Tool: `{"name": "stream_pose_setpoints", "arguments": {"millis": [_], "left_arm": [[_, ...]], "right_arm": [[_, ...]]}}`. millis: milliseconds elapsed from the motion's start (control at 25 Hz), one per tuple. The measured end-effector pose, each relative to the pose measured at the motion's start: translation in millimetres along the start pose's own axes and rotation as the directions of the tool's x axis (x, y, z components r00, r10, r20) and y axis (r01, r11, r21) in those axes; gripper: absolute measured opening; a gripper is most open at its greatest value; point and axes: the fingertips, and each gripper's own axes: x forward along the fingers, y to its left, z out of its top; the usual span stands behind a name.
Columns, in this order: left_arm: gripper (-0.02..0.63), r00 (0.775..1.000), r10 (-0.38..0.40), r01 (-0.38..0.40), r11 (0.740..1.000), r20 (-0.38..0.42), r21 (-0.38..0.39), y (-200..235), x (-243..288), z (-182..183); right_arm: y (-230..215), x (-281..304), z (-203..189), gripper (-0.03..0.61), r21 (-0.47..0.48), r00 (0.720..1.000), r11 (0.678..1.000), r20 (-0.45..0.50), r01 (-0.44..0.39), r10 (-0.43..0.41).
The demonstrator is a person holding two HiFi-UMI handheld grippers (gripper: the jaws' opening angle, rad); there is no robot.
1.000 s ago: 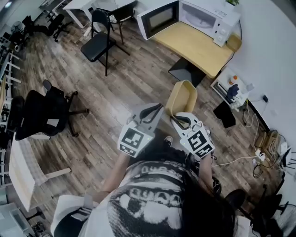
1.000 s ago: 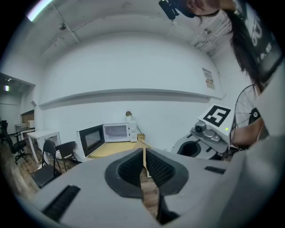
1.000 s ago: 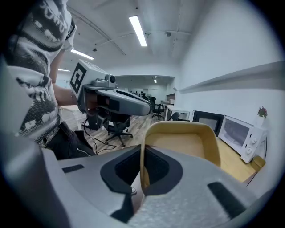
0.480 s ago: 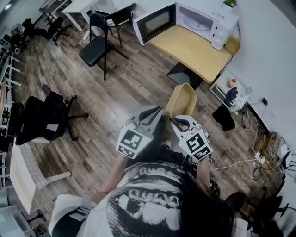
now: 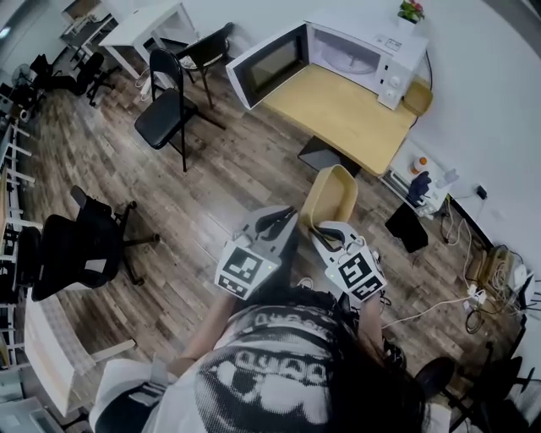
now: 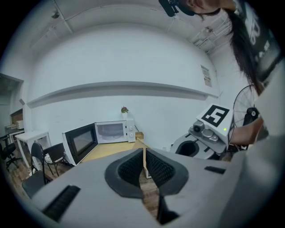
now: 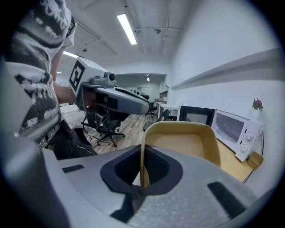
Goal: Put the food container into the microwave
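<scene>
Though it's mid-air over the floor (image 5: 211, 169), the food container (image 5: 331, 196) is pinched at its near rim by left gripper (image 6: 143, 165) & right gripper (image 7: 143, 173), both clenched on it. Looks light, thin, prob flexy, so the rim's the spot to hold. Open microwave (image 5: 347, 51) at 12 o'clock on the table (image 5: 347, 106).

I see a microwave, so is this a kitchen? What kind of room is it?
Probably an office or workroom, not a kitchen: there are rolling office chairs and white desks, and the microwave just sits on a plain wooden table.
</scene>
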Motion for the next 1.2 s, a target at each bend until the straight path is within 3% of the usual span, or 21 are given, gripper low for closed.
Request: {"name": "stream_pose_setpoints", "arguments": {"millis": [240,440,720,1000,1200], "left_arm": [[0.017,0.999,-0.038,0.038,0.999,0.011,0.007,68,48,7],[0.017,0.999,-0.045,0.044,0.999,0.02,0.015,155,79,23],[0.017,0.997,-0.041,0.041,0.999,0.072,-0.009,257,114,37],[0.017,0.993,-0.085,0.087,0.996,0.084,-0.022,317,140,37],[0.017,0.987,-0.127,0.132,0.991,0.101,-0.038,333,156,38]], "right_arm": [[-64,47,13,0.014,0.009,0.999,0.999,-0.037,0.038,-0.037],[-112,99,49,0.014,0.022,0.998,0.999,-0.054,0.038,-0.036],[-170,164,83,0.014,-0.037,0.99,0.998,-0.136,0.041,-0.045],[-210,206,102,0.014,-0.031,0.982,0.996,-0.169,0.086,-0.09],[-223,219,98,0.014,-0.02,0.971,0.994,-0.211,0.109,-0.11]]}}
